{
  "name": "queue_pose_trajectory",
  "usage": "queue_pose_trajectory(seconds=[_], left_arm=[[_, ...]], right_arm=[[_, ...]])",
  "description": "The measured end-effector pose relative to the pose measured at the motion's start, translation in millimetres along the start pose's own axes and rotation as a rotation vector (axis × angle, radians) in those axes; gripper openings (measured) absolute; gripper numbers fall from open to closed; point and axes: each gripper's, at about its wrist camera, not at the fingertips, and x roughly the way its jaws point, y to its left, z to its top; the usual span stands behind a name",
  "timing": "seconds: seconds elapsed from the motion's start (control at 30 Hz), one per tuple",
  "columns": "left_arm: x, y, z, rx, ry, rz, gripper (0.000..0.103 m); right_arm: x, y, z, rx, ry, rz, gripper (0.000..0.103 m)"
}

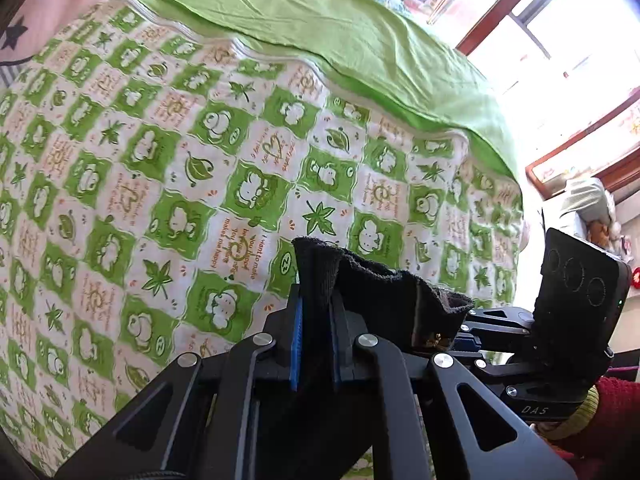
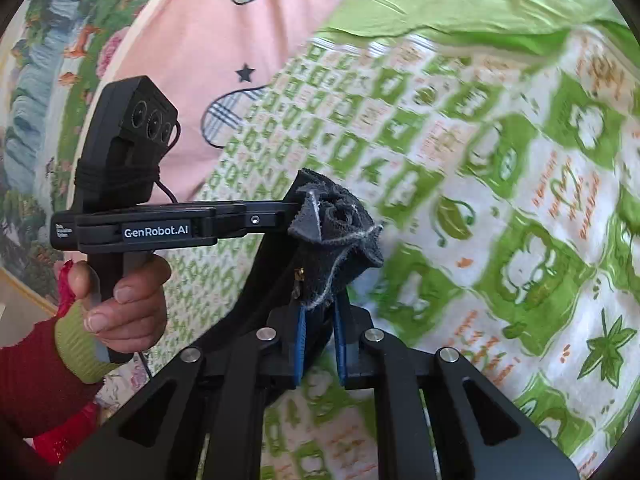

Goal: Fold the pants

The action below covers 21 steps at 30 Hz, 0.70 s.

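Note:
The black pants (image 1: 360,288) hang bunched between my two grippers, held up above the bed. My left gripper (image 1: 316,308) is shut on a fold of the black cloth that sticks up past its blue pads. The right gripper shows at the right of that view (image 1: 464,334), pinching the same cloth edge. In the right wrist view my right gripper (image 2: 320,320) is shut on a crumpled dark wad of the pants (image 2: 336,236). The left gripper (image 2: 294,218) comes in from the left and clamps the same wad. The rest of the pants hangs below, hidden.
A green and white patterned quilt (image 1: 168,168) covers the bed below. A plain green sheet (image 1: 340,40) lies beyond it, a pink pillow (image 2: 208,40) at the head. A bright window (image 1: 560,40) and wooden furniture stand at the right.

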Motion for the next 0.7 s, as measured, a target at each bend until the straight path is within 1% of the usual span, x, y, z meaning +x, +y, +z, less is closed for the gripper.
queue_pose_trajectory(seconds=[0.1, 0.17, 0.3, 0.43, 0.53, 0.7], left_arm=[[-34, -1, -13, -0.031, -0.061, -0.006, 0.010], [-54, 0, -21, -0.052, -0.097, -0.014, 0.010], [-96, 4, -54, -0.093, -0.174, -0.017, 0.010], [-127, 12, -95, -0.151, -0.230, 0.005, 0.010], [-141, 28, -127, -0.221, -0.254, 0.018, 0.010], [-145, 50, -178, -0.324, -0.276, 0.054, 0.010]], right_arm=[[-5, 24, 4, -0.048, 0.002, 0.071, 0.013], [-6, 48, 5, -0.097, 0.016, 0.129, 0.013], [-2, 92, 0, -0.183, 0.065, 0.202, 0.013], [12, 130, -16, -0.247, 0.126, 0.234, 0.013], [25, 147, -30, -0.282, 0.173, 0.248, 0.013], [54, 173, -59, -0.377, 0.277, 0.246, 0.013]])
